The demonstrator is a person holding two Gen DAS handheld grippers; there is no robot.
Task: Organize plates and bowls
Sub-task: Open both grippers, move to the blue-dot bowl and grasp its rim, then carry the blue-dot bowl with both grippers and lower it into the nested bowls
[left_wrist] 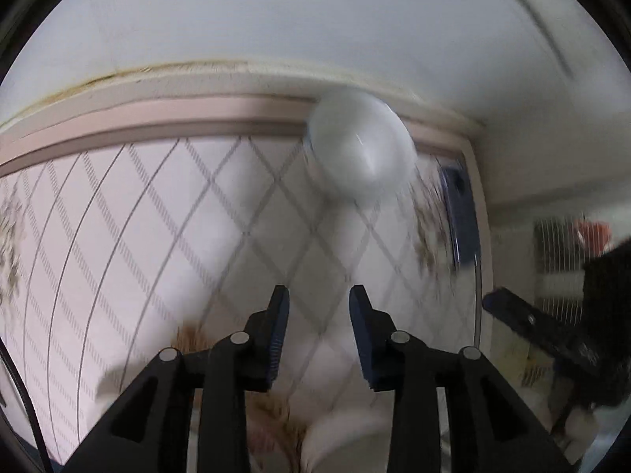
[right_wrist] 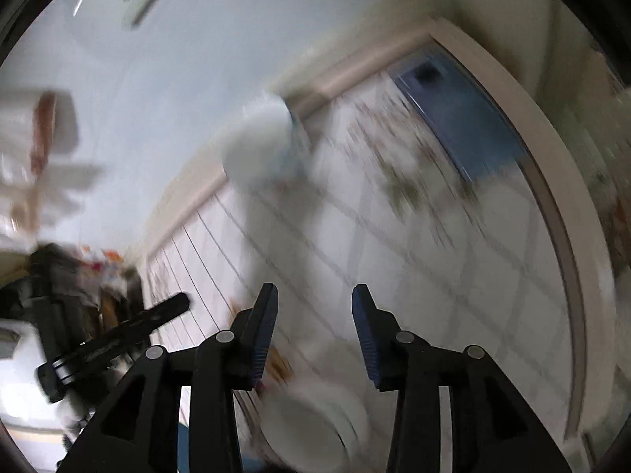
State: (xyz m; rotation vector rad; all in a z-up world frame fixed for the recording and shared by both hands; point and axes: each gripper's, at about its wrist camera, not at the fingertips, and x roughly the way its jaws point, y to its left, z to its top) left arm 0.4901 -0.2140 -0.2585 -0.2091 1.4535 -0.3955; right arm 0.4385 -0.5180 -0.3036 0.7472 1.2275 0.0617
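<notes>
Both the left gripper (left_wrist: pixel 318 295) and right gripper (right_wrist: pixel 314 293) have fingers spread, holding nothing. A white bowl (left_wrist: pixel 361 144) sits on the worktop (left_wrist: pixel 157 216); its contents are blurred.

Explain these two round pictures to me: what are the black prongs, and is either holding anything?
Each picture comes from a camera on a hand-held gripper, looking forward along its two fingers. A person carries one in each hand.

The left gripper and right gripper are both open and empty.

Beyond them lies a patterned table against a wall. A white bowl sits near its far edge, a blue object near a corner, and stacked white dishes lie close under the right gripper. Motion blurs both pictures, so finer detail is unclear.
</notes>
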